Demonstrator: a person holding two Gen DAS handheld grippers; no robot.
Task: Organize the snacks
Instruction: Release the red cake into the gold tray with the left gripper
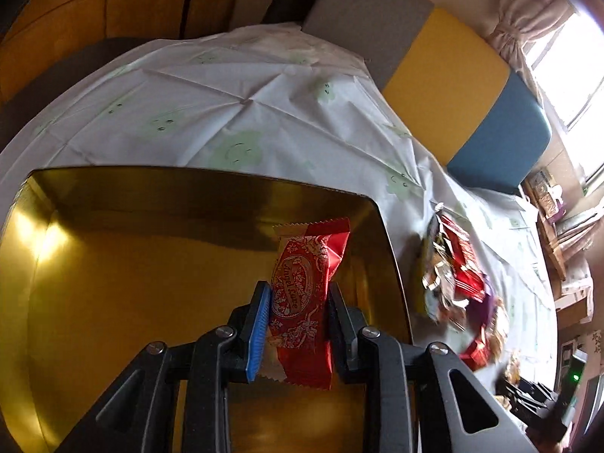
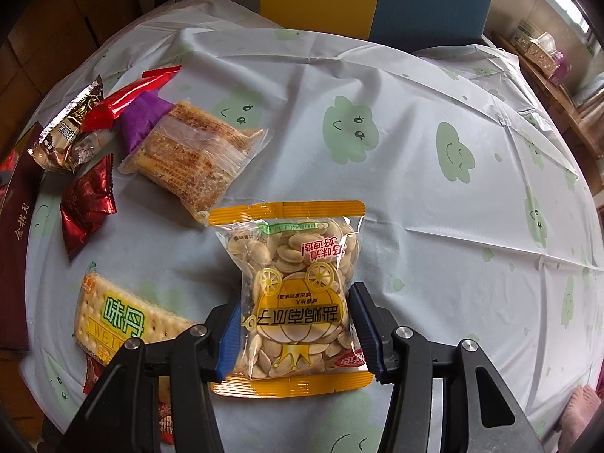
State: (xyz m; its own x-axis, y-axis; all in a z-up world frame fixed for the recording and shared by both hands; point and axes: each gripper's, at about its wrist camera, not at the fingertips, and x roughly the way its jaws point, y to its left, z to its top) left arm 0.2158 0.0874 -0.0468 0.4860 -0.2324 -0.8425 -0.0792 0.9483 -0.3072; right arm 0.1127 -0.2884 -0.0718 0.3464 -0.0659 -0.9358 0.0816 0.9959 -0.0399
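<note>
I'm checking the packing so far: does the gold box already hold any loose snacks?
No: the gold box shows only bare floor beneath the red packet held in the left gripper.

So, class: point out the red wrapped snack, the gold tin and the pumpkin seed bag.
red wrapped snack (image 1: 302,294), left wrist view, printed middle.
gold tin (image 1: 113,302), left wrist view, bare floor.
pumpkin seed bag (image 2: 298,294), right wrist view, clear front.

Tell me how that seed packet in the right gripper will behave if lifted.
The seed packet is probably light and floppy: thin clear film over loose seeds. Its glossy film may slip between the fingers, and the free top end would likely sag.
</note>
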